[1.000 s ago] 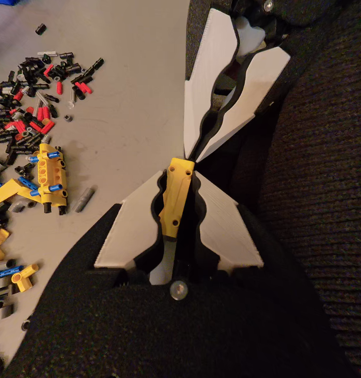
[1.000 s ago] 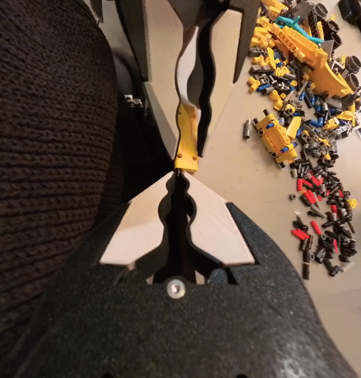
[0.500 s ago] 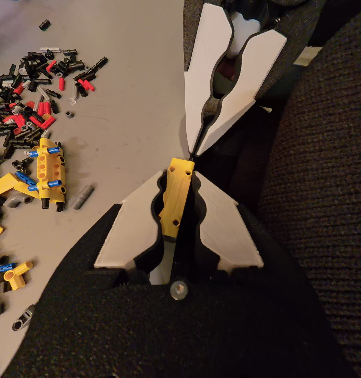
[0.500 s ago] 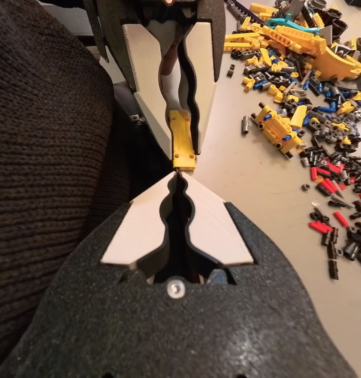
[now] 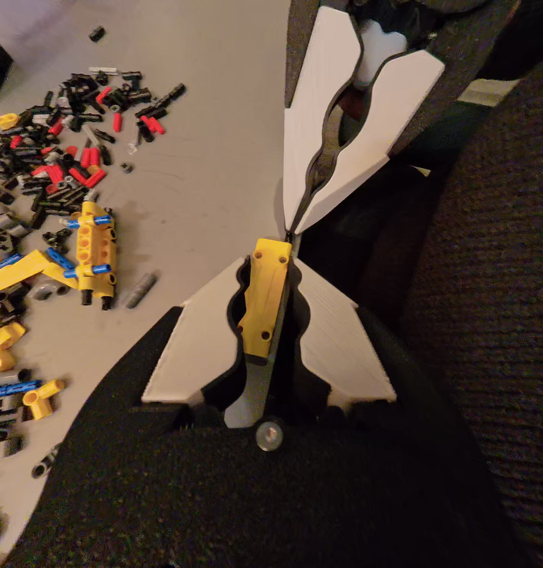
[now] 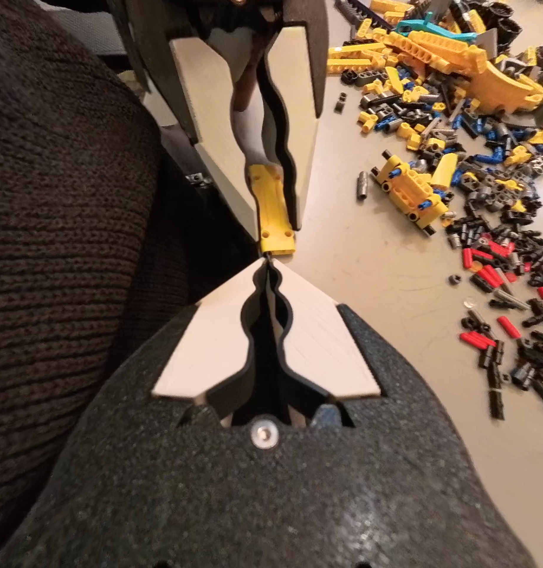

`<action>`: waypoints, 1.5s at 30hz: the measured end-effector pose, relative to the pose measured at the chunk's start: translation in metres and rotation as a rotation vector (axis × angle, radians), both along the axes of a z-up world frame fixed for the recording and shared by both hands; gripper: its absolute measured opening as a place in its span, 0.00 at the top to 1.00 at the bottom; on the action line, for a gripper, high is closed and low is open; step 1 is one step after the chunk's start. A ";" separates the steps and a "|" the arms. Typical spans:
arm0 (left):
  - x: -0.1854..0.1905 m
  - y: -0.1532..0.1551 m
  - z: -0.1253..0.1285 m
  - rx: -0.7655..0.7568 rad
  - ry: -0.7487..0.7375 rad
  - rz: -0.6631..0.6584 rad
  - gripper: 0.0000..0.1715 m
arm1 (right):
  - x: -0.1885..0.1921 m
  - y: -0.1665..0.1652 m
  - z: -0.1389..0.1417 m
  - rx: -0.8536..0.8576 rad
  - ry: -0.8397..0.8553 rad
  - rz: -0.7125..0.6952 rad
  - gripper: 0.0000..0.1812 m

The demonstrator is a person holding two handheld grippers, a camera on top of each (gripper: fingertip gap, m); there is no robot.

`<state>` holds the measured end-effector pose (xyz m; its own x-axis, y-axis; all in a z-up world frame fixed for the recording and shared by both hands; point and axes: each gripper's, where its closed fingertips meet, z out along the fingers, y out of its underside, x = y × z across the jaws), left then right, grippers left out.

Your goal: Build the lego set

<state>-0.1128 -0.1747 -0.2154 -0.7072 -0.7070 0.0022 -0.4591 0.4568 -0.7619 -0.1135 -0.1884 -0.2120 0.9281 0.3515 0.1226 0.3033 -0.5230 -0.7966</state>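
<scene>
My left gripper (image 5: 268, 261) is shut on a long yellow panel piece with holes (image 5: 265, 295), whose far end sticks out past the fingertips. My right gripper (image 5: 290, 234) faces it tip to tip, jaws closed. A tiny black pin end (image 6: 267, 254) shows between the right gripper (image 6: 267, 260) and the end of the yellow piece (image 6: 271, 209). The right wrist view shows the left gripper (image 6: 278, 236) coming in from above. Both are held near the table edge (image 6: 341, 270).
A pile of black, red, grey and yellow building pieces (image 5: 58, 147) lies on the grey table (image 5: 208, 129). A yellow block with blue pins (image 5: 93, 258) and a grey pin (image 5: 141, 285) lie nearest. A dark knitted garment (image 6: 64, 215) fills the other side. Both grippers' tips are close together, under 4 cm apart.
Both grippers stay tip to tip on the yellow piece. They have tilted a little, so the left gripper stands more upright in the right wrist view.
</scene>
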 end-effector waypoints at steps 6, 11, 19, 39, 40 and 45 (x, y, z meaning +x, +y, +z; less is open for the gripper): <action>0.017 0.014 0.001 0.001 0.017 0.103 0.85 | 0.033 0.005 0.016 0.065 0.009 -0.118 0.99; 0.027 0.027 0.015 -0.007 -0.029 0.168 0.83 | 0.049 0.007 0.021 0.086 0.071 -0.181 0.95; 0.074 0.073 0.038 0.035 -0.137 0.366 0.79 | 0.055 0.016 0.026 0.075 0.239 -0.220 0.91; 0.057 0.029 0.058 0.039 -0.340 -0.020 0.96 | 0.067 0.027 0.060 0.217 0.251 -0.137 0.90; 0.053 0.026 0.058 0.027 -0.336 -0.041 0.96 | 0.062 0.026 0.063 0.235 0.256 -0.102 0.90; 0.034 0.010 0.070 -0.122 -0.315 -0.147 0.96 | 0.047 0.023 0.066 0.260 0.125 0.028 0.90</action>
